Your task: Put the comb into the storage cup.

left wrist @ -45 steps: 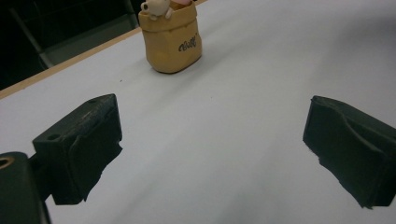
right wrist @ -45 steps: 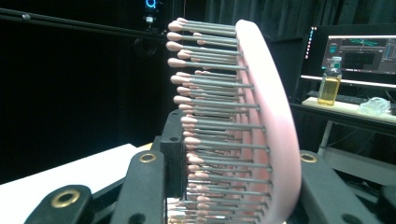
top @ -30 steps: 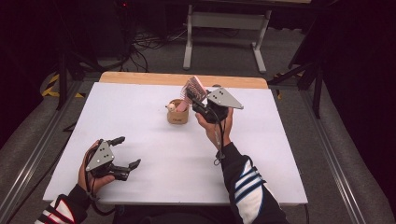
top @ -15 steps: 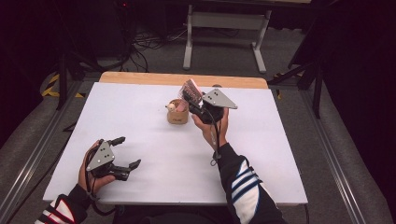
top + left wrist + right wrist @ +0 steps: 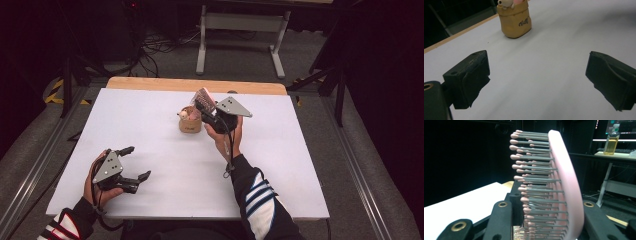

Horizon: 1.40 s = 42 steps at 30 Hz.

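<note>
Since a second ago, my right gripper (image 5: 206,112) has sunk a little toward the table (image 5: 165,135) and drifted closer to the pouch (image 5: 190,120), carrying the brush (image 5: 203,97) with it; my left gripper (image 5: 136,162) has kept its place.

From the high view, the right gripper sits just past the table's centre, toward 12 o'clock. Its jaws pinch the pink brush, which sticks up and leans toward 11 o'clock, just beside the pouch's rim. In the right gripper view the brush (image 5: 554,185) stands upright between my two jaws, its curved pink back to the right and its grey bristles with pink tips pointing left.

The tan pouch stands upright at the table's centre, at 9 o'clock from my right gripper. In the left gripper view the pouch (image 5: 515,21) shows dark script on its side and small pale and pink things poking out of its top.

My left gripper rests in my left hand (image 5: 102,182) near the table's 7 o'clock corner, well apart from the pouch. Its jaws are spread wide with nothing but bare table between them.
</note>
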### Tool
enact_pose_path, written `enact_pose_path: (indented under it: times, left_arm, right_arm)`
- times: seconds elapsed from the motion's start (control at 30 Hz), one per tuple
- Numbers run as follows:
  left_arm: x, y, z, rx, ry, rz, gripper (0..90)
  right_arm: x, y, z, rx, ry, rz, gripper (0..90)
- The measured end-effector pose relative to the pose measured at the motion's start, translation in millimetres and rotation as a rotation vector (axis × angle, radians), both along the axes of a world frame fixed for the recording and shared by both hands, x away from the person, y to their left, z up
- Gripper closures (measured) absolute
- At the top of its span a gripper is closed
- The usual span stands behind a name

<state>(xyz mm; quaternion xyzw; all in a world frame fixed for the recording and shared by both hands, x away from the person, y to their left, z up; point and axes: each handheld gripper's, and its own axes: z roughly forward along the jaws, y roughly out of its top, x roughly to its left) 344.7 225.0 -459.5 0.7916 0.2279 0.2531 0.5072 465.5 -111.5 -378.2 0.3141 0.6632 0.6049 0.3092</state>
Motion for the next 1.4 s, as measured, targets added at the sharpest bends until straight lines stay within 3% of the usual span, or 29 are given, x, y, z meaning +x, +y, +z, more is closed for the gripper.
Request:
enact_pose_path:
  times: [0.7,0.97,1.4]
  left_arm:
    - [0.4,-1.0,-0.6,0.008,0.005,-0.002,6.5]
    - [0.5,-2.0,-0.8,0.021,0.003,-0.003,6.5]
    - [0.9,-2.4,-1.1,0.027,0.002,-0.005,6.4]
  right_arm:
    - [5.2,-4.9,-14.1,0.026,0.038,-0.011,61.6]
    - [6.2,-8.6,-17.2,0.015,0.027,-0.047,59.6]
    - [10.9,-24.1,-23.8,0.053,0.068,-0.086,55.9]
